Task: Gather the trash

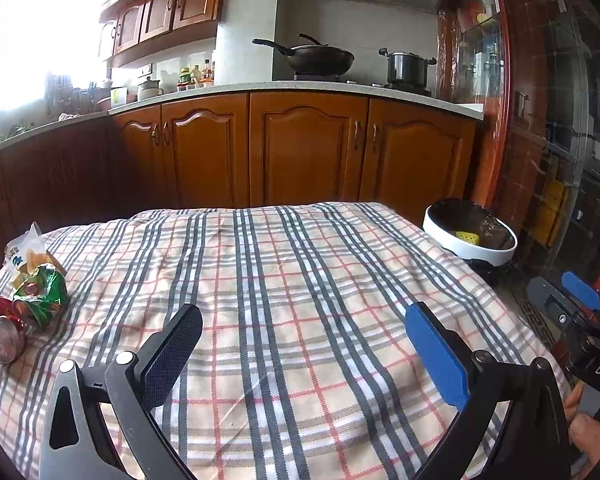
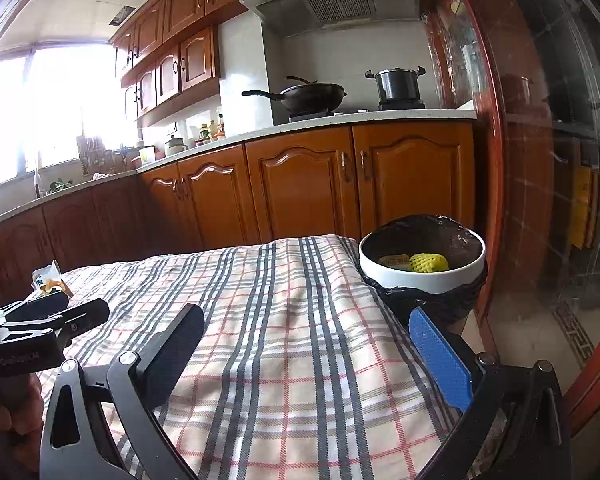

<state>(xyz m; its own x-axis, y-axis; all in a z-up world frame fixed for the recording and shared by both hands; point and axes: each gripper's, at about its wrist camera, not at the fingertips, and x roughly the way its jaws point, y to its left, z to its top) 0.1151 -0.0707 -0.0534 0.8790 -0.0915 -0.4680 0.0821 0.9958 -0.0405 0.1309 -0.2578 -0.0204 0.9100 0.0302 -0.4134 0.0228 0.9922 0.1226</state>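
A plaid tablecloth [image 1: 300,300] covered the table; crumpled wrappers [image 1: 28,288] lay at nine o'clock, the lined bin [image 2: 422,268] at two. The left gripper [image 1: 304,356] and right gripper [image 2: 306,354] gaped wide, empty

Three pieces of trash lie on the table [image 1: 300,280]: one can [image 1: 2,338], one green wrapper [image 1: 42,292], one clear wrapper [image 1: 24,252]. One bin [image 2: 422,276] stands beside the table, with two items inside: one yellow foam net [image 2: 428,262] and one brown piece [image 2: 394,260]. Two claws show: left [image 1: 304,344], right [image 2: 314,346]. On the stove are one wok [image 1: 320,58] and one pot [image 1: 407,68].
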